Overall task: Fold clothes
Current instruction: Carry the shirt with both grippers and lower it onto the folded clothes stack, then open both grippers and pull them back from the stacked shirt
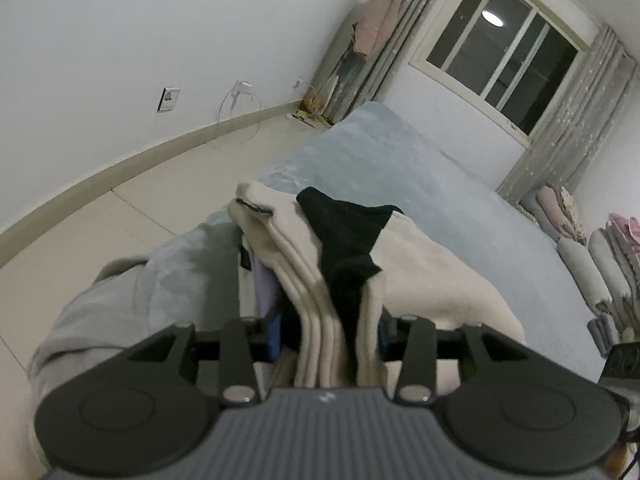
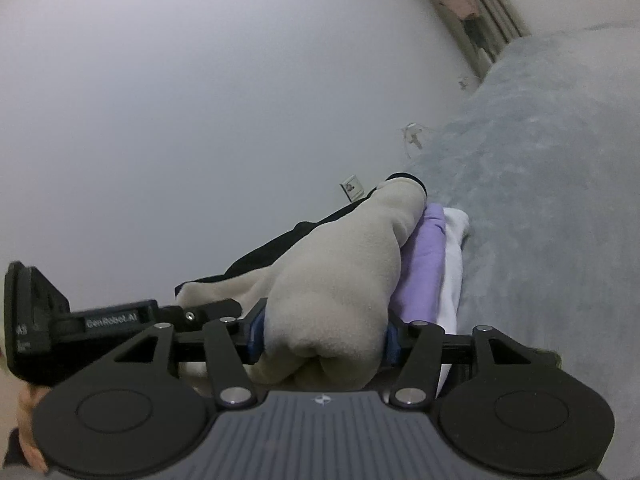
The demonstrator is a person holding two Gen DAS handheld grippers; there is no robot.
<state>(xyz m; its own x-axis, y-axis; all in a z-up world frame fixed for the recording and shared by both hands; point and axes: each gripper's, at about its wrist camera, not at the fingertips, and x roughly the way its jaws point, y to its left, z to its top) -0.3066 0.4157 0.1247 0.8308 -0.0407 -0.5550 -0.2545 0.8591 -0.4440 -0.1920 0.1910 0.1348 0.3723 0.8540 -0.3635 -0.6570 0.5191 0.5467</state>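
Note:
A folded beige-and-black garment [image 1: 312, 256] fills the left wrist view, its layered edge running between the fingers. My left gripper [image 1: 330, 336] is shut on it. In the right wrist view the same beige garment [image 2: 340, 280] bulges between the fingers, and my right gripper [image 2: 326, 338] is shut on it. It rests on a folded purple garment [image 2: 424, 264] and a folded white one [image 2: 454, 256] on the pale blue bed cover [image 2: 540, 220]. The other gripper's body [image 2: 48, 324] shows at the left edge. The fingertips are hidden by cloth.
The blue bed [image 1: 420, 184] stretches ahead toward a window [image 1: 504, 48] with grey curtains. Folded clothes and bedding [image 1: 592, 256] are stacked along its right side. A tiled floor [image 1: 100, 232] and white wall with a socket [image 1: 168, 99] lie left.

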